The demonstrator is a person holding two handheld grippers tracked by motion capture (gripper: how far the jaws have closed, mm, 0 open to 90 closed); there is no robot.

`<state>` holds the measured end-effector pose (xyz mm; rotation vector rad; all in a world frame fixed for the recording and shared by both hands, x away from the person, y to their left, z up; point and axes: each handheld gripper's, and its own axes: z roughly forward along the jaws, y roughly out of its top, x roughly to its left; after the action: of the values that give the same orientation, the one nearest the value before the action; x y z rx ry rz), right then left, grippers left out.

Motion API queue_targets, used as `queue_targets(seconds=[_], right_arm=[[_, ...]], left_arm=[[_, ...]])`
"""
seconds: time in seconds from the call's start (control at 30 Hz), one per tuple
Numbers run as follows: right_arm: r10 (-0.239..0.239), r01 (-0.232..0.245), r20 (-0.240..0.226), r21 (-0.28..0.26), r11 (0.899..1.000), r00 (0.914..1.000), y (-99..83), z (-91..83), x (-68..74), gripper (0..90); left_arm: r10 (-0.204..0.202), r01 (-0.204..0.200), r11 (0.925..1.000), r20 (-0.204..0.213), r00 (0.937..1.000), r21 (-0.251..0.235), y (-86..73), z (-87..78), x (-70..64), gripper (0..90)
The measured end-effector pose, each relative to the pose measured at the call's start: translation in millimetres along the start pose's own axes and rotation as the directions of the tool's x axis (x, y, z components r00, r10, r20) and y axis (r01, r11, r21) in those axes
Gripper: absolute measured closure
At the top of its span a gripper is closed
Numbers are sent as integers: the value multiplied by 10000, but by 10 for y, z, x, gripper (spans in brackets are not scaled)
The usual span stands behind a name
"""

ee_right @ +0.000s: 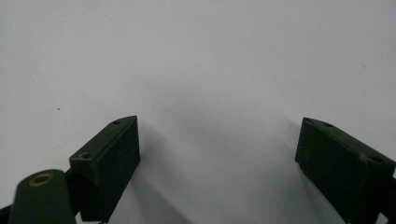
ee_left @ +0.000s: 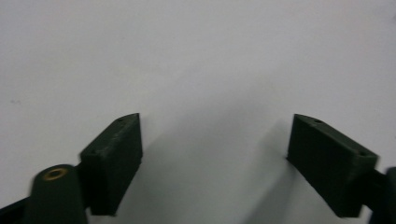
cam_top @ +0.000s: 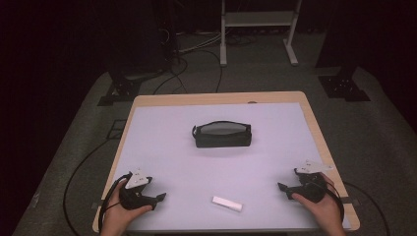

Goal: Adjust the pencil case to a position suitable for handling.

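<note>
the left gripper (cam_top: 160, 198) rests low at the table's (cam_top: 162, 147) near left corner, held in the person's left hand (cam_top: 123, 209), which comes in from the near edge with the forearm barely past it. the hand wraps the gripper's body from behind, and the jaws point toward the middle of the near edge. in the left gripper view the left gripper (ee_left: 215, 140) has its two black jaws standing wide apart with nothing but bare white tabletop (ee_left: 196, 56) between them.

the right gripper (cam_top: 282, 188) sits at the near right corner in the right hand (cam_top: 322, 206), a mirror of the other: hand cupped around the body, grey plate on top, jaws aimed inward along the near edge. the right gripper view shows the right gripper (ee_right: 217, 144) with jaws spread just as wide, holding nothing, over plain white surface (ee_right: 196, 56).

between the two grippers, close to the near edge and a little right of its middle, lies a small white bar (cam_top: 227, 204), flat on the table and slightly slanted. it is apart from both grippers, nearer the right one.

farther back, around the centre of the table, a black pouch (cam_top: 222, 134) stands upright with its long side facing the near edge and its top gaping, showing a grey inside. it is well apart from the white bar and from both hands.
</note>
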<state>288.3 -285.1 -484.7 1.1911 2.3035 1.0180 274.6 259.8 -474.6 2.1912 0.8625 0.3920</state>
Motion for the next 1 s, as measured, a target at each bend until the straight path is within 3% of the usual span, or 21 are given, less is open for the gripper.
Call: queue_targets(seconds=[0.1, 0.2, 1.0], right_arm=[[1, -1, 2, 0, 10000, 10000, 0, 0, 0, 128], [-1, 1, 5, -2, 10000, 10000, 0, 0, 0, 128], [-9, 9, -14, -15, 10000, 10000, -1, 0, -3, 128]], left_arm=[[53, -43, 9998, 446, 9990, -210, 46, 15, 23, 249], [173, -154, 9993, 572, 9982, -342, 117, 40, 50, 272], [951, -892, 9933, 804, 9922, -741, 564, 112, 118, 478]])
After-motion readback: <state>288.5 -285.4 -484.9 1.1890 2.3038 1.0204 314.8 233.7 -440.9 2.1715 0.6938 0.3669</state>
